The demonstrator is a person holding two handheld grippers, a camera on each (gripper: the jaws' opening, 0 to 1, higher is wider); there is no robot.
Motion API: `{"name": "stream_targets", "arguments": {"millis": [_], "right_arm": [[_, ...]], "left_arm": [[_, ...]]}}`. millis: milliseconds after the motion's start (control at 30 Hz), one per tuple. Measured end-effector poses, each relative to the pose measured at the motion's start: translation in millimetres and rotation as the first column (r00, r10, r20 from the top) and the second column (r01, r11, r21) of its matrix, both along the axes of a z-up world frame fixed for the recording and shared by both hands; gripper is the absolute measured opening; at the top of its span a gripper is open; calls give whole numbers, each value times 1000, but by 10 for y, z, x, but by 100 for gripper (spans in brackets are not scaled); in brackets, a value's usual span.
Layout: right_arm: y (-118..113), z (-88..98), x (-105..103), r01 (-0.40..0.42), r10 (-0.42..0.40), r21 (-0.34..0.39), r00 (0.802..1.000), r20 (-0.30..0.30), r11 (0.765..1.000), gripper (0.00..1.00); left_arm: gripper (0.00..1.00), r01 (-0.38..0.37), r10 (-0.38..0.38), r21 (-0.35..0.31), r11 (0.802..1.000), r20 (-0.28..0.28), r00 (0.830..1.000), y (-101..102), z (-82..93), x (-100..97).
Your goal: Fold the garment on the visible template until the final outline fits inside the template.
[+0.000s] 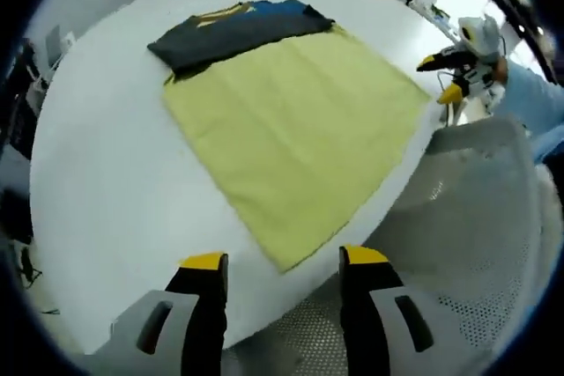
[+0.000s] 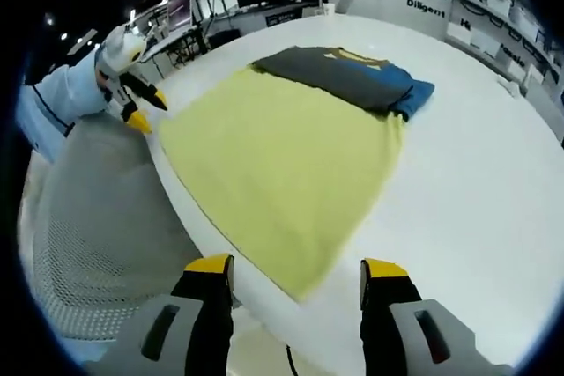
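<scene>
The garment (image 1: 238,31) lies folded into a compact dark bundle, blue showing at one end and a yellow print on top, at the far end of the yellow template (image 1: 295,138). In the right gripper view the same garment (image 2: 352,77) sits across the far edge of the template (image 2: 282,165), its blue end poking just past the sheet's side. Most of the bundle rests on the yellow, but part appears to overhang the far edge, so I judge the outline not yet fully inside.

The template is spread flat near the table's (image 1: 106,191) near edge, one corner pointing toward the grippers, likely so the person can reach it from the seat side.

The left gripper (image 1: 284,261) hovers off the table's edge with its jaws wide apart and nothing between them. The right gripper (image 2: 298,264) hangs likewise over the near corner, jaws spread and empty. Both sit well apart from the garment, which suggests a pause to check the fit.

A mesh chair (image 1: 493,217) stands below the table edge, beside the person's sleeve (image 2: 53,103).
</scene>
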State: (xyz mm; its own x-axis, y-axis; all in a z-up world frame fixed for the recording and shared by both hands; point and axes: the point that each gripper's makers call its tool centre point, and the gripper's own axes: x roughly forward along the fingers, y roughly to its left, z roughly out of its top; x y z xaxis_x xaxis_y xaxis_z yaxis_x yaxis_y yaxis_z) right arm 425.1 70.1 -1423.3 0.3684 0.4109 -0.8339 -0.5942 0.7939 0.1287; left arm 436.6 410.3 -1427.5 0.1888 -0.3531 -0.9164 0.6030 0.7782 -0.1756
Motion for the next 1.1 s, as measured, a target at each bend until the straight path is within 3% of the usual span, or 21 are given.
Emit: {"name": "stream_targets", "arguments": {"millis": [167, 300, 433, 933, 1100], "right_arm": [[-39, -30, -14, 32, -33, -11, 999, -20, 999, 48], [-86, -50, -12, 82, -84, -32, 996, -42, 996, 37], [-94, -67, -16, 158, -159, -19, 983, -87, 987, 27], [-82, -179, -33, 187, -191, -51, 974, -118, 981, 20], [-40, -207, -40, 201, -205, -46, 970, -127, 978, 20]], "left_arm": [[40, -79, 79, 13, 997, -28, 996, -13, -31, -22], [31, -141, 142, 23, 990, -54, 988, -44, -41, -54], [31, -187, 189, 37, 982, -55, 981, -27, -62, -46], [30, -266, 268, 42, 963, -66, 961, 20, -141, -110], [30, -316, 316, 16, 949, -63, 947, -8, -136, -69]]}}
